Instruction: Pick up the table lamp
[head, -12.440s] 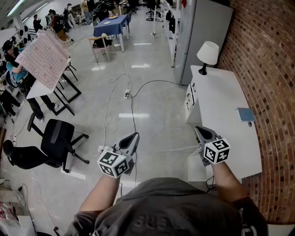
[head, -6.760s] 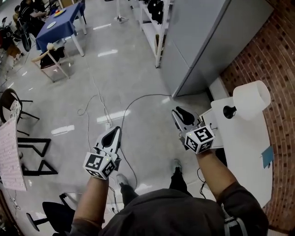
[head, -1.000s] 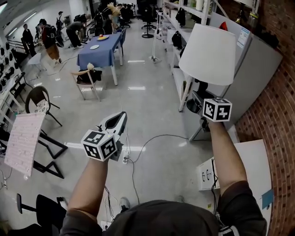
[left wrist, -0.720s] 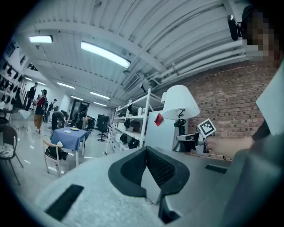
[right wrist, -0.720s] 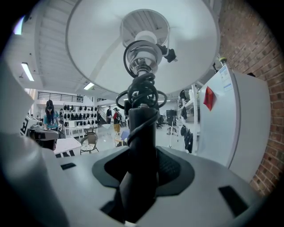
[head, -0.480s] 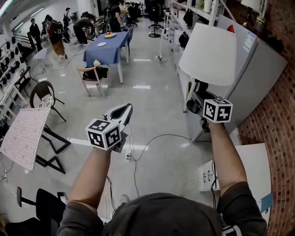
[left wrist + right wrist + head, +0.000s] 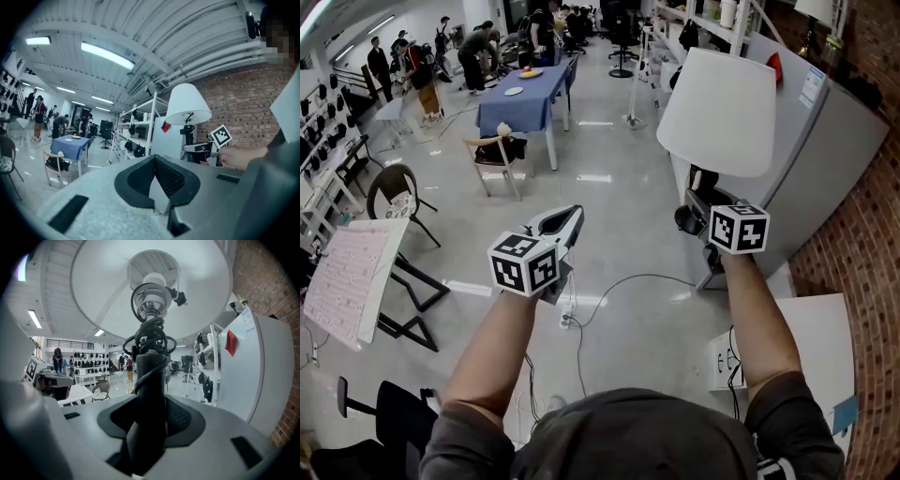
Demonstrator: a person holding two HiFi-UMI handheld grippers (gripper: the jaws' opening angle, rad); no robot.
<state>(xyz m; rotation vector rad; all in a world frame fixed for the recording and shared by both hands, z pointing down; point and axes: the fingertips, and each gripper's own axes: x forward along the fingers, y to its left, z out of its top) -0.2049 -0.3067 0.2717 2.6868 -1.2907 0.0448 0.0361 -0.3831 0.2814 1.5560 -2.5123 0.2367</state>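
- Right gripper [image 7: 696, 208] clamped on the black stem [image 7: 150, 380] of the lamp [image 7: 717, 111], cord [image 7: 149, 341] coiled round it.
- Lamp held in the air, upright, long axis 12 to 6, shade at 12 o'clock of the gripper.
- Well apart from the white counter [image 7: 811, 342] at 5 o'clock.
- Right arm stretched forward, gripper near level.
- Left gripper [image 7: 565, 217] closed, empty, at 9 o'clock of the lamp.
- Pickup judged done.

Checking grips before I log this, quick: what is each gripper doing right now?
Left gripper: closed, empty.
Right gripper: closed on the stem of the table lamp.
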